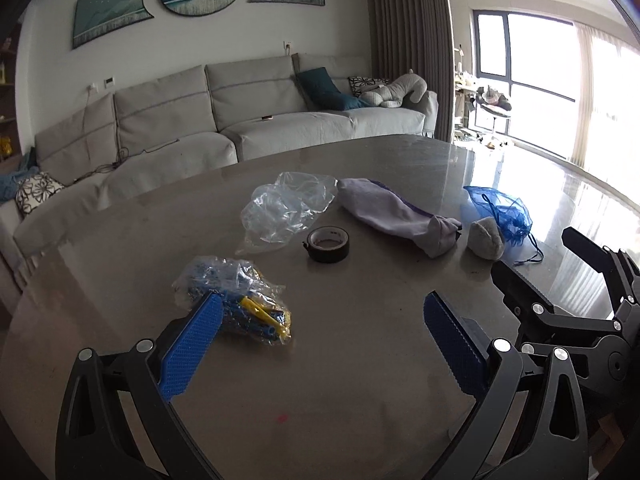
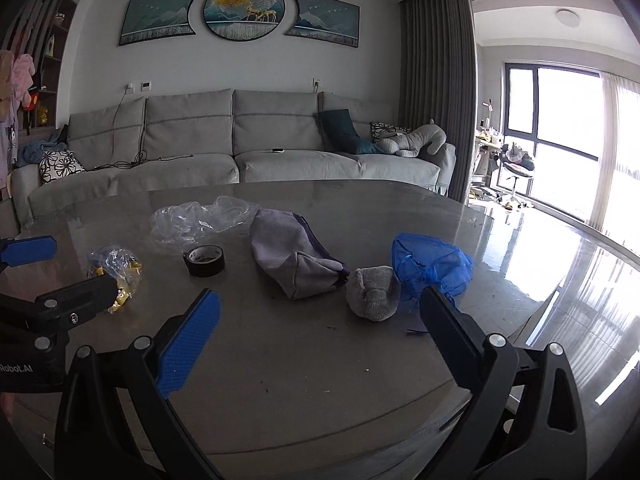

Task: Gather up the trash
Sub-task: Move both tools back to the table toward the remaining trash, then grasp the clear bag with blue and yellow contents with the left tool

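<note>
Grippers — left gripper [image 1: 322,322] and right gripper [image 2: 320,322] — are hovering wide open and empty, seemingly before the first pick: crumpled clear bag [image 1: 286,210] lying just behind tape roll [image 1: 328,244], needing a low pinch.

Table [image 1: 360,380] grey-brown, glossy, pale window glare at right of frame. Clear plastic bag [image 1: 286,210] centre, colourless. Crinkled packet [image 1: 236,304] lower left, clear with blue and yellow contents. Tape roll [image 1: 328,245] black, brownish inner ring. Cloth pouch [image 1: 392,216] pale lilac-grey with purple edge stripe. Rolled sock [image 1: 486,239] grey. Mesh bag [image 1: 500,210] right of centre, translucent blue with blue drawstring. Left gripper [image 1: 324,344] black frame, blue dotted-texture pads. Right gripper [image 2: 320,340] same black and blue. Sofa [image 2: 240,148] light grey; cushions teal [image 2: 340,128] and white with black flower print [image 2: 60,166]. Curtain [image 2: 436,80] dark grey. Wall art [image 2: 244,10] teal with gold deer and tree.
</note>
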